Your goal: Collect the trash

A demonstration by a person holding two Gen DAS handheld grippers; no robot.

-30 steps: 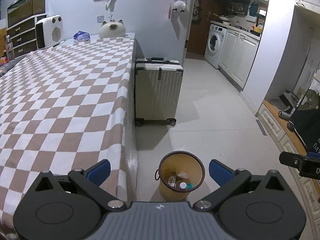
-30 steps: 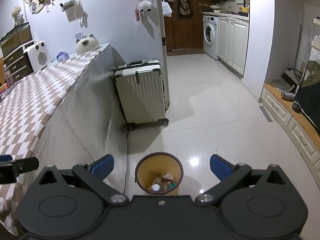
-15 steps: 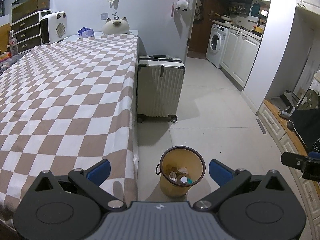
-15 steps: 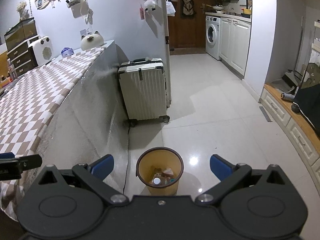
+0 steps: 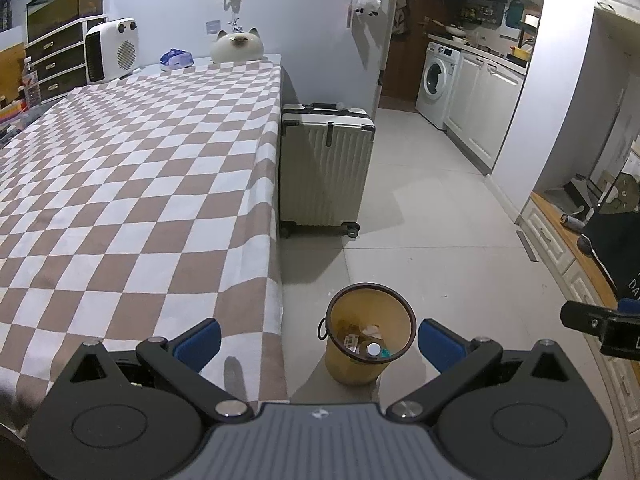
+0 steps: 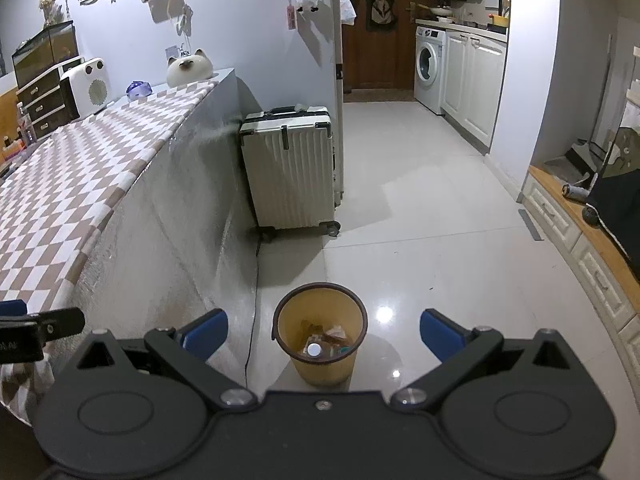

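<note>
Checked tablecloth [image 5: 132, 184]: flat over the table at left, no litter visible on it; more of its surface in view than a second ago, both cameras raised and drawn back a little. Left gripper [image 5: 319, 340]: blue fingers spread wide, nothing between them. Suitcase [image 5: 326, 168]: upright against the table end, unmoved. Yellow bin [image 5: 369, 336]: on the floor tiles just beside the table corner, now slightly smaller and further down the left view; inside, scraps of paper and a small bottle with a white cap [image 5: 374, 348]. Right gripper [image 6: 323, 334]: fingers equally wide apart, empty, bin [image 6: 320, 334] framed between them. Judgement: trash already deposited, both tools free and backing off, collection likely at or near its end.
</note>
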